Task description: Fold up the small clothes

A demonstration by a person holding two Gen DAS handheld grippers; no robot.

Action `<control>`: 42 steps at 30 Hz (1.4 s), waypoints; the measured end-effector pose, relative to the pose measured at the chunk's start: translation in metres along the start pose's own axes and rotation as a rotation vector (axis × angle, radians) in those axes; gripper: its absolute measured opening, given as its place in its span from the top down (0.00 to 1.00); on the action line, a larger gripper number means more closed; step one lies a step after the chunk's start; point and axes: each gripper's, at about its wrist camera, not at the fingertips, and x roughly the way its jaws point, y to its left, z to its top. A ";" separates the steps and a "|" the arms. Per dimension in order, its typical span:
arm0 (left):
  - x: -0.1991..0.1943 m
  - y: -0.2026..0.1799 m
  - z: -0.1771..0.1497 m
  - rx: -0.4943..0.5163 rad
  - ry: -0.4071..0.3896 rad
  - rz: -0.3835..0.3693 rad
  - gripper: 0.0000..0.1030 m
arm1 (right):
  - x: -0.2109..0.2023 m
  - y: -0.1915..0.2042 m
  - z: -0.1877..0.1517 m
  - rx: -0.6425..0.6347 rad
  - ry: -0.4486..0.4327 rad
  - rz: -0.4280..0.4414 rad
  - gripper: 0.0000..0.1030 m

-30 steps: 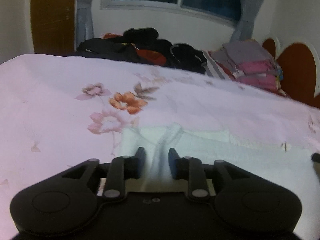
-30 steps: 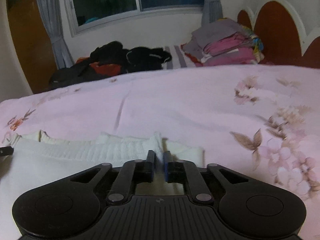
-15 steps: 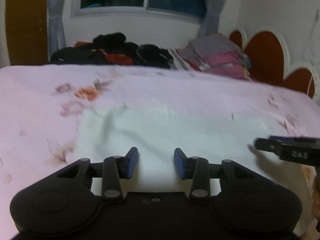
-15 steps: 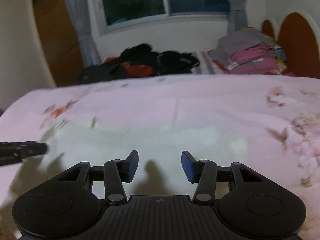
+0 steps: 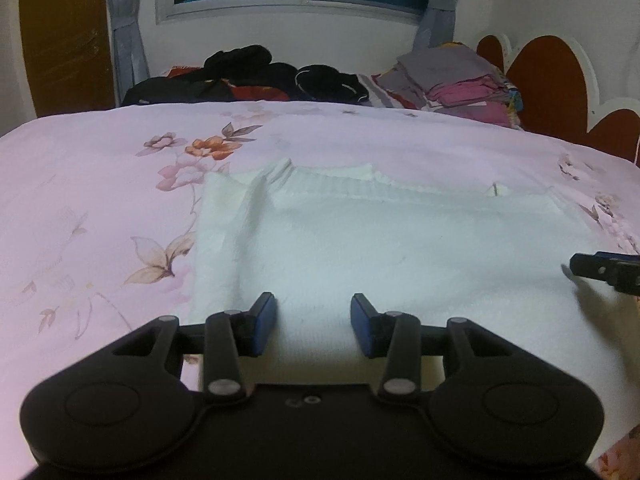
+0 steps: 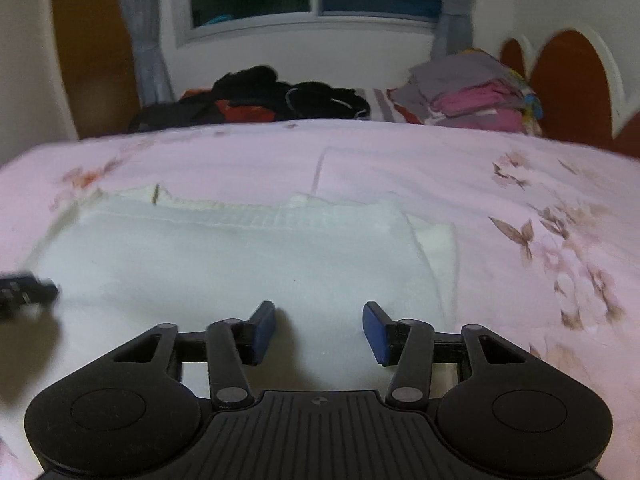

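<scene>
- My left gripper (image 5: pixel 313 323) has its blue pads spread apart with nothing between them, poised over the near edge of the white garment (image 5: pixel 400 248). My right gripper (image 6: pixel 319 327) is the same: pads apart, empty, above the garment's near right part.
- The white garment lies flat on the pink floral bedsheet (image 5: pixel 100 208), spread wide straight ahead of both tools. I judge a first fold is already laid, and the next grab is mine to get wrong.
- Risk closest to me: if I close low on the garment's near edge, I could pinch the bedsheet along with it, and lifting would drag the sheet and ruin the lay.
- On the garment's left side a raised ridge (image 5: pixel 248 232) runs away from me. Pulling unevenly, one tool ahead of the other, would likely twist that ridge into a crooked fold.
- At the garment's far edge the ribbed band (image 5: pixel 352 186) sits slightly rumpled; folding over it without smoothing could lock in a lump.
- In the right view the left tool's tip (image 6: pixel 24 288) shows at the garment's left edge; crossing paths there could mean a collision.
- Well beyond the garment, the dark clothes heap (image 5: pixel 248 80) and the folded stack (image 5: pixel 460 80) pose no risk, I think.
</scene>
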 end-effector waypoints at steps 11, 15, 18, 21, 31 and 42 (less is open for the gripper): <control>-0.023 -0.002 -0.003 -0.040 0.038 0.016 0.60 | -0.034 0.002 -0.013 -0.018 0.021 -0.012 0.53; -0.036 -0.010 -0.014 -0.033 0.040 -0.016 0.60 | -0.045 0.012 -0.026 -0.024 0.041 0.016 0.53; -0.042 -0.013 -0.029 -0.015 0.054 -0.019 0.59 | -0.052 0.018 -0.037 -0.032 0.056 0.019 0.53; -0.044 -0.010 -0.043 -0.014 0.073 -0.006 0.59 | -0.057 0.018 -0.049 -0.050 0.069 0.002 0.53; -0.065 -0.004 -0.062 -0.010 0.087 0.006 0.59 | -0.080 0.006 -0.084 -0.042 0.100 -0.096 0.53; -0.062 -0.009 -0.066 0.021 0.100 0.024 0.58 | -0.072 0.013 -0.087 -0.056 0.124 -0.162 0.53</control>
